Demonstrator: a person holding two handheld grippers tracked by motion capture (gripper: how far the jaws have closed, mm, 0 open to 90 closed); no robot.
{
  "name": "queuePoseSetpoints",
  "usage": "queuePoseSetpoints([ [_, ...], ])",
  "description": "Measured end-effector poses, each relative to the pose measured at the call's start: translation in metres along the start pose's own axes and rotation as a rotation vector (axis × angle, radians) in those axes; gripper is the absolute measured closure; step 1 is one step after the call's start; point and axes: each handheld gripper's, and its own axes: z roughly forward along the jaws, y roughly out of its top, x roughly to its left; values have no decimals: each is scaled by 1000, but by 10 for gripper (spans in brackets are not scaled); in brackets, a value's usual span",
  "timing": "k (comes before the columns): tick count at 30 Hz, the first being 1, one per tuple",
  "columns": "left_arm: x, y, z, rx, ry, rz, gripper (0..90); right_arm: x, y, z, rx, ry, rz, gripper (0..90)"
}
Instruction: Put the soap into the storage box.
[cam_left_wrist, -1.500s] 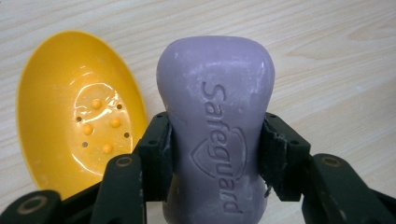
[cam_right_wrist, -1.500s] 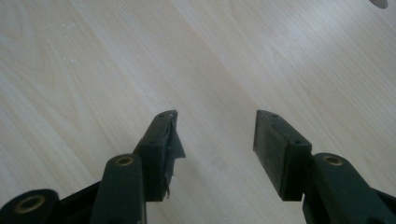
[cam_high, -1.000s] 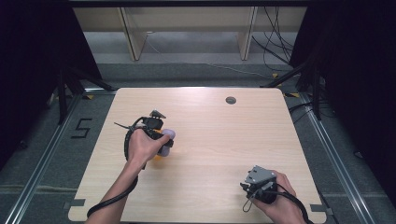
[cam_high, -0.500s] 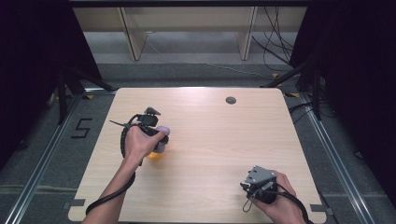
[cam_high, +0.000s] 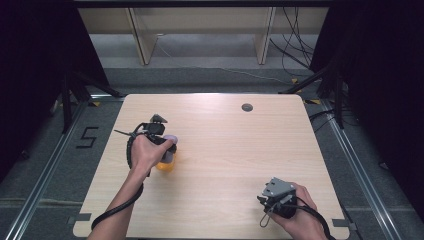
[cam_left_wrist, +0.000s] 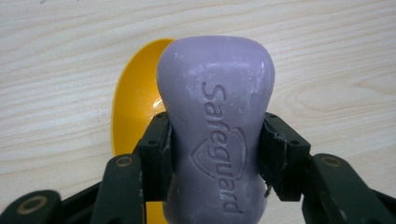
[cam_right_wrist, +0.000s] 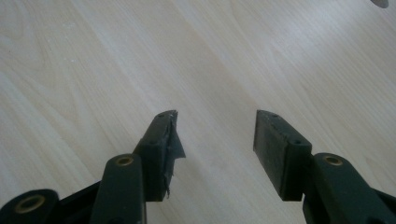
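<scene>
Left gripper view: purple soap bar (cam_left_wrist: 215, 135) clamped across its waist in left tongs (cam_left_wrist: 215, 161), long axis pointing 12 o'clock along the jaws, directly over yellow dish (cam_left_wrist: 135, 112) on tabletop (cam_high: 225, 145). Right tongs (cam_right_wrist: 217, 140) apart, empty, near 5 o'clock corner, far from the dish.

Soap and dish at the table's left, free gripper at its near right.

The purple soap bar (cam_left_wrist: 215, 135) sits between the left gripper (cam_left_wrist: 215, 154)'s jaws, over the round yellow dish (cam_left_wrist: 135, 107) on the pale wooden table (cam_high: 240, 150); the right gripper (cam_right_wrist: 215, 135) lies well apart.
</scene>
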Motion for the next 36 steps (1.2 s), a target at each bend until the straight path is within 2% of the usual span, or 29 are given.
queuePoseSetpoints([
  [3,1,0,1,-1,7,-12,493,1,0,0,3,3,10,500],
  [10,4,0,4,1,15,-20,493,0,0,0,0,0,0,499],
  [11,5,1,5,6,17,-15,493,1,0,0,4,2,12,499],
  [12,5,1,5,3,16,-22,493,0,0,0,0,-1,0,500],
  [21,9,1,9,16,26,-29,493,0,0,1,-6,-3,1,499],
  [24,9,1,10,12,28,-49,493,0,0,1,-6,-3,2,499],
  [25,10,2,11,22,27,-40,493,0,0,0,1,3,0,499],
  [36,11,0,18,25,32,-36,492,0,0,0,2,6,-1,498],
])
